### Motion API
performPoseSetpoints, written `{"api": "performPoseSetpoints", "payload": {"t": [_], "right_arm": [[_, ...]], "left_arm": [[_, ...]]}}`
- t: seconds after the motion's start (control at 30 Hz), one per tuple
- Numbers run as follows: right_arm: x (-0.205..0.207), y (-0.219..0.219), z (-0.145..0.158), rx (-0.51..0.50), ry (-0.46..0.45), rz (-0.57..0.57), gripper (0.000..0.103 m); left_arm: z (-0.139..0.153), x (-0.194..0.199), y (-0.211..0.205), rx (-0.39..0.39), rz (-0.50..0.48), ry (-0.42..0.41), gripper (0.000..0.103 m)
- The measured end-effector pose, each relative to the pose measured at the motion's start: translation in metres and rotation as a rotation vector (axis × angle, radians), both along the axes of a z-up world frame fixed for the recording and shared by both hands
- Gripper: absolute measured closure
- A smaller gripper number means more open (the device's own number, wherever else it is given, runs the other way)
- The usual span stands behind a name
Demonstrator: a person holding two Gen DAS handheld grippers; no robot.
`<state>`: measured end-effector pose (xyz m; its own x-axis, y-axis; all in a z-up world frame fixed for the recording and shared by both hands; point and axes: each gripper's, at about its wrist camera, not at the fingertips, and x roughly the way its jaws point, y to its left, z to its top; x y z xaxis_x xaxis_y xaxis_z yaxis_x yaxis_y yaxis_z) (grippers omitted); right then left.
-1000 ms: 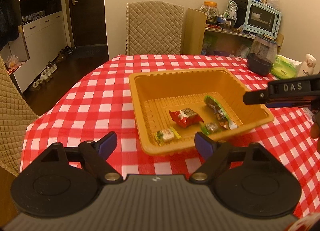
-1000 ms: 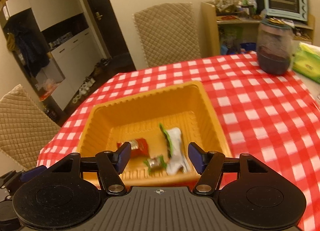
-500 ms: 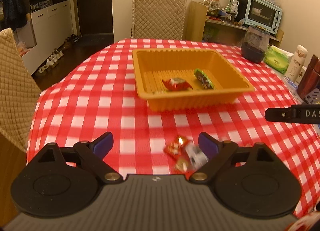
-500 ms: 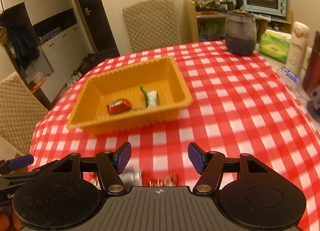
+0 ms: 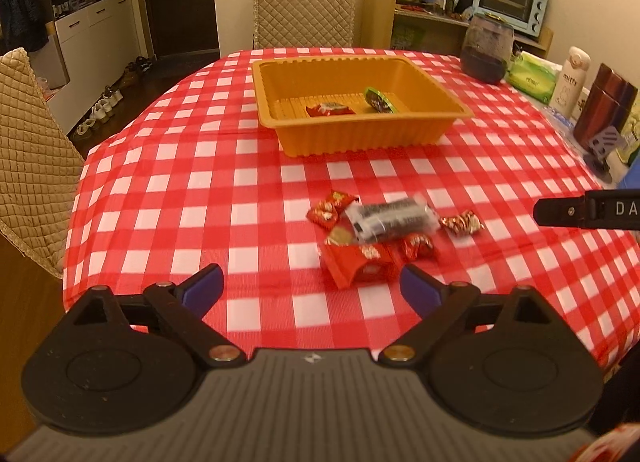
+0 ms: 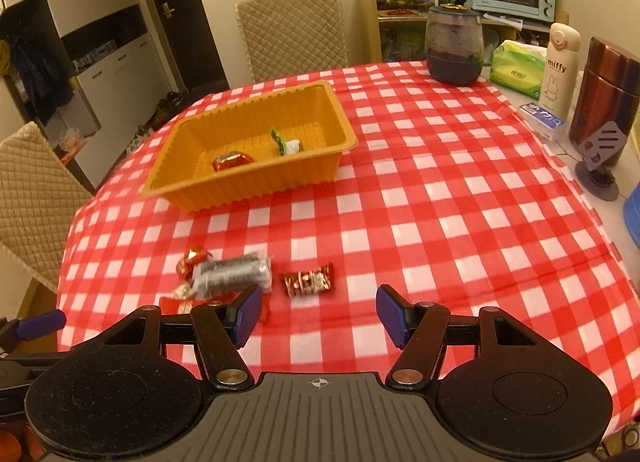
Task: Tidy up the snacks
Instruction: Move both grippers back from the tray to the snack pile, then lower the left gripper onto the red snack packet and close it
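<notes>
An orange tray (image 5: 360,133) (image 6: 256,181) stands mid-table with a red wrapper (image 5: 330,109) and a green packet (image 5: 378,99) inside. Nearer me lies a loose pile: a clear packet of dark biscuits (image 5: 390,217) (image 6: 232,276), a red pouch (image 5: 360,266) and several red foil candies, one apart (image 5: 460,221) (image 6: 307,282). My left gripper (image 5: 310,288) hovers just short of the pile, its jaws opening with nothing between them. My right gripper (image 6: 320,316) is open and empty, the lone candy just ahead of it.
Along the right edge stand a dark jar (image 6: 454,45), a green tissue pack (image 6: 516,67), a white bottle (image 6: 560,65), a brown flask (image 6: 604,97) and a grey phone stand (image 6: 600,157). Quilted chairs stand behind (image 5: 304,7) and left (image 5: 28,161).
Both grippers have drawn back from above the tray toward the table's near edge, bringing the loose snack pile into view. The left jaws stand wider than before.
</notes>
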<state>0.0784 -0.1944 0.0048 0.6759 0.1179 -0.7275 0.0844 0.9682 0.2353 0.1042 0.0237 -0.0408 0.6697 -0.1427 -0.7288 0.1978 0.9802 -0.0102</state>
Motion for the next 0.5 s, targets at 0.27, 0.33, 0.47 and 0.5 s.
{"api": "performPoseSetpoints", "payload": {"t": [0.27, 0.33, 0.47, 0.5], "right_arm": [[-0.013, 0.002, -0.001, -0.015, 0.009, 0.013, 0.04], [-0.013, 0.0, -0.002, -0.012, 0.013, 0.011, 0.04], [-0.012, -0.002, -0.006, -0.009, 0.019, 0.014, 0.04], [-0.011, -0.003, -0.007, -0.01, 0.021, 0.014, 0.04]], "left_arm": [[0.002, -0.01, -0.001, 0.005, -0.013, 0.003, 0.008], [0.001, -0.01, -0.003, 0.01, -0.019, 0.004, 0.008], [-0.004, -0.006, -0.005, 0.024, -0.05, 0.01, 0.008], [-0.006, -0.005, -0.007, 0.032, -0.063, 0.013, 0.008]]}}
